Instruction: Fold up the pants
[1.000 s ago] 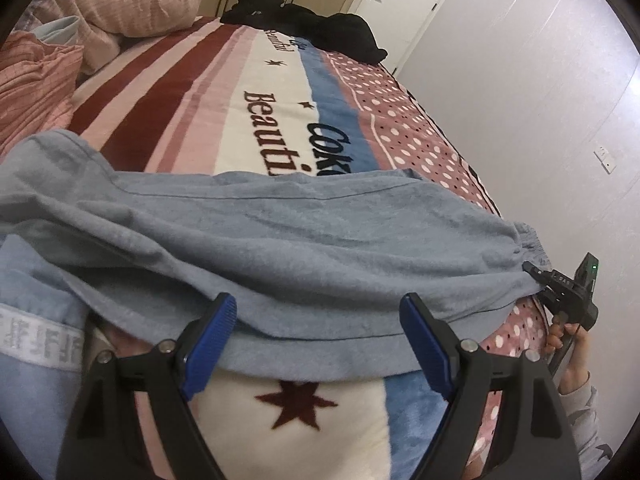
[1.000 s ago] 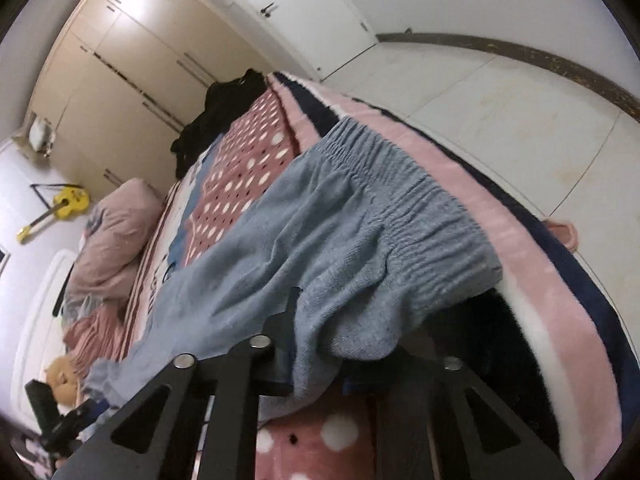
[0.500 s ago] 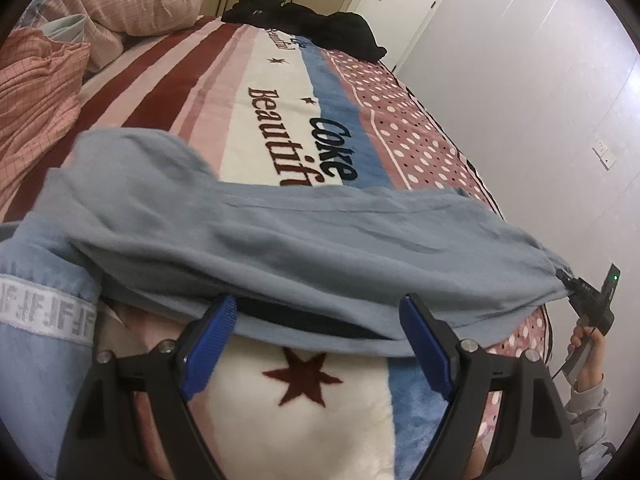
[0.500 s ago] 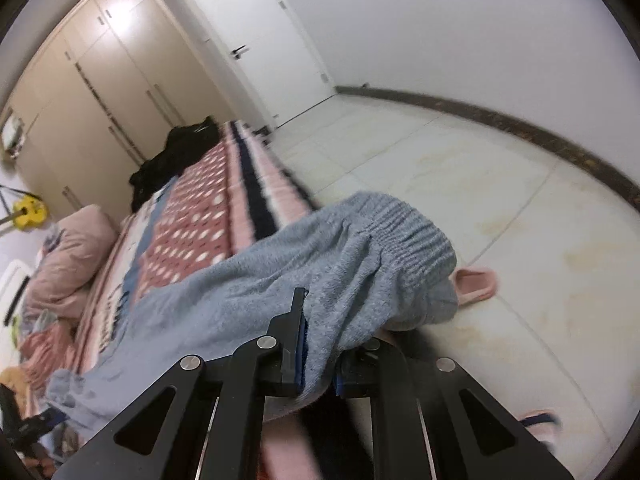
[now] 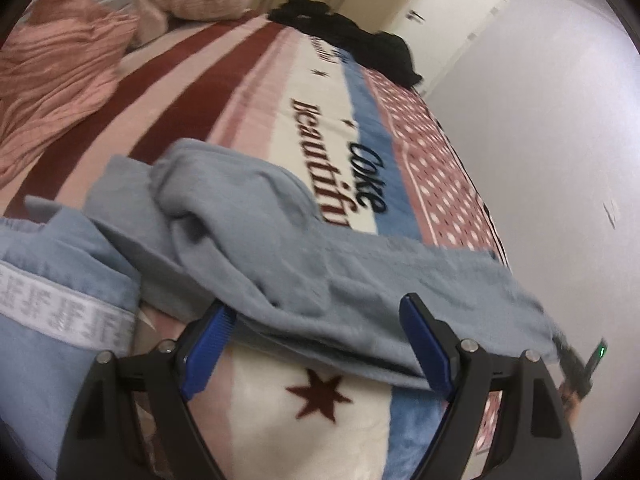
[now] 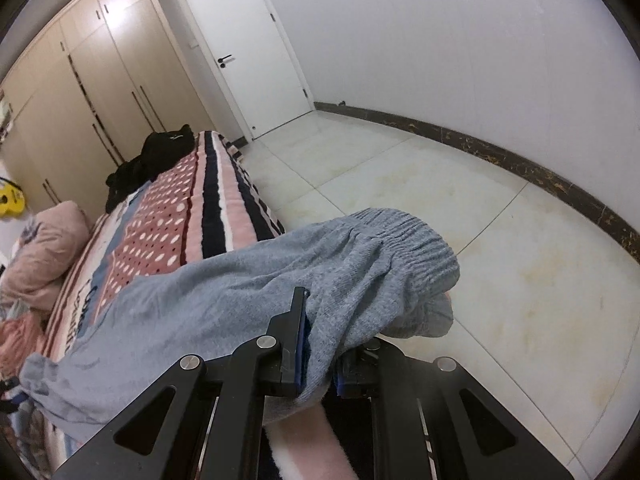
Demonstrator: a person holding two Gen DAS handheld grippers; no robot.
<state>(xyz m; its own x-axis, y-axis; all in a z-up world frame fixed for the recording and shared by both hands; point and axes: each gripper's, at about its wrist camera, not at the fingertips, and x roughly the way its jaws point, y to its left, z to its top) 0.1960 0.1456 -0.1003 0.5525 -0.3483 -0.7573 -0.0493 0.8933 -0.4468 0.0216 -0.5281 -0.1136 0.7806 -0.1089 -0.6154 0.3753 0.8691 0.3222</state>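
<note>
Pinching the waistband of the grey pants (image 6: 248,292), the right gripper (image 6: 316,356) holds tight. The left gripper (image 5: 316,344) gapes, holding nothing. Pulling too far could drag the pants off the bed (image 5: 256,92).

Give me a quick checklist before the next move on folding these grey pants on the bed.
1. Right hand-held gripper clamped on the grey pants near the elastic waistband: ok.
2. Left hand-held gripper gripping the pants: not ok, its jaws stand wide open with the cloth's edge draped between them.
3. Pants flat: not ok, the leg end is bunched and creased.
4. Waist end over the bed: not ok, it hangs past the blanket edge above the floor.
5. Pants clear of the light blue garment: cannot tell.
</note>
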